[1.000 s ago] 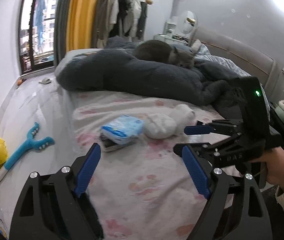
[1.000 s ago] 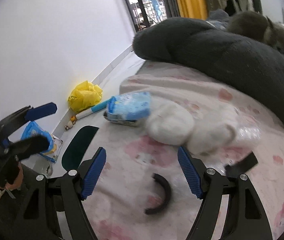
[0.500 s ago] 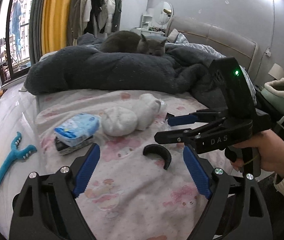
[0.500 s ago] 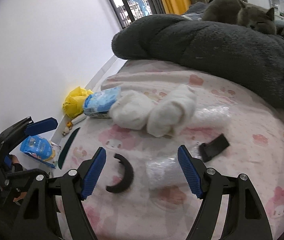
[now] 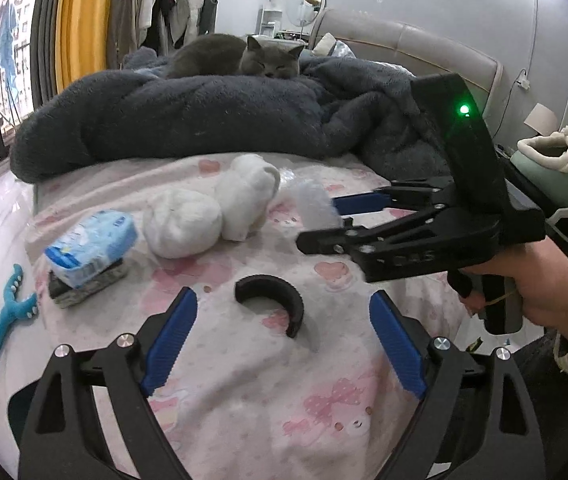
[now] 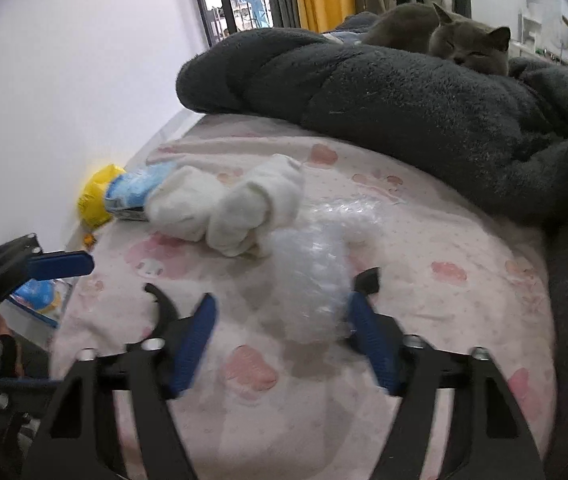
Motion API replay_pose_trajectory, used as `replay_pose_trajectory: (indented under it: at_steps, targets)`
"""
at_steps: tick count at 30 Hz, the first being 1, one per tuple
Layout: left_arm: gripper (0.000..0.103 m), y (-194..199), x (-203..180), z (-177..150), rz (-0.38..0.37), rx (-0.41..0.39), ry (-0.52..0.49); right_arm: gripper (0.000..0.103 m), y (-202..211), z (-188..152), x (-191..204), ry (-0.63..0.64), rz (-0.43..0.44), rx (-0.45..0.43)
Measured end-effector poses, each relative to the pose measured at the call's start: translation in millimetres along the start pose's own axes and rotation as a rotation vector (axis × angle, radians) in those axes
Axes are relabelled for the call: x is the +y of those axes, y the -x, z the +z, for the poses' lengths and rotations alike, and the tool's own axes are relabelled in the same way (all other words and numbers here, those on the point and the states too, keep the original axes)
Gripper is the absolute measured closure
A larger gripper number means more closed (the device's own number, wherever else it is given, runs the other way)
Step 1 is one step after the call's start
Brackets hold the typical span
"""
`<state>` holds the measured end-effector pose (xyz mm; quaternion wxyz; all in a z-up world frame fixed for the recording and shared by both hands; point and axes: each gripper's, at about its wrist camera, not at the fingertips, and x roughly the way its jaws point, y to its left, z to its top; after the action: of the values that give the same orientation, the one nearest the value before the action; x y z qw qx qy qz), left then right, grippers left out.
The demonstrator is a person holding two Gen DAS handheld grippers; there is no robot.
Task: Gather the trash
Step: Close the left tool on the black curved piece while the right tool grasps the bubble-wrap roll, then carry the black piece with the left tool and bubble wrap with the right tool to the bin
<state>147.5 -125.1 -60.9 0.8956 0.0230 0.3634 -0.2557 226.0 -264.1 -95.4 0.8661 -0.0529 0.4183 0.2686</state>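
On the pink bed sheet lies a black curved piece. My left gripper hangs just before it, jaws opening, the piece between the fingers and untouched. A crumpled wad of clear bubble wrap sits between the fingers of my right gripper. Those jaws are closing; the left pad is still apart from the wrap. The left wrist view shows the right gripper low at the wrap. A second black piece peeks out behind the wrap. Nothing is held.
Two white balled socks and a blue tissue pack lie further up the sheet. A dark fluffy blanket with a grey cat fills the back. Left of the bed, on the floor, are a yellow bag and a blue toy.
Both grippers have come forward and lower over the bed. The curved piece now lies between the left fingers. The right jaws have narrowed around the bubble wrap.
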Motion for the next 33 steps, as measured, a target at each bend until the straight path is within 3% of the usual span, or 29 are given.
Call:
replay_pose_trajectory:
  at_steps: [4, 5, 7, 19, 24, 27, 32, 33]
  targets:
    - [0.013, -12, 1, -1, -0.009, 0.024, 0.023, 0.057, -14, 2, -3, 0.016, -0.058, -0.008]
    - [0.013, -15, 0, -2, -0.008, 0.029, 0.028, 0.066, -16, 1, -4, 0.021, -0.074, -0.014]
    - [0.013, -20, 1, -3, 0.0, 0.038, 0.034, 0.071, -19, 0, -9, 0.021, -0.09, -0.026]
    - [0.019, -39, 6, -4, 0.056, 0.04, 0.018, 0.072, 16, 3, -36, -0.112, 0.08, -0.135]
    - [0.023, -48, 6, -6, 0.075, 0.041, 0.004, 0.072, 34, 6, -32, -0.112, 0.097, -0.181]
    - [0.031, -50, 7, -7, 0.074, 0.043, 0.014, 0.072, 43, 8, -30, -0.102, 0.107, -0.199]
    - [0.057, -51, 7, -6, 0.072, 0.061, 0.021, 0.072, 46, 11, -31, -0.111, 0.115, -0.204]
    - [0.057, -51, 8, -6, 0.071, 0.066, 0.02, 0.072, 45, 11, -30, -0.113, 0.116, -0.205]
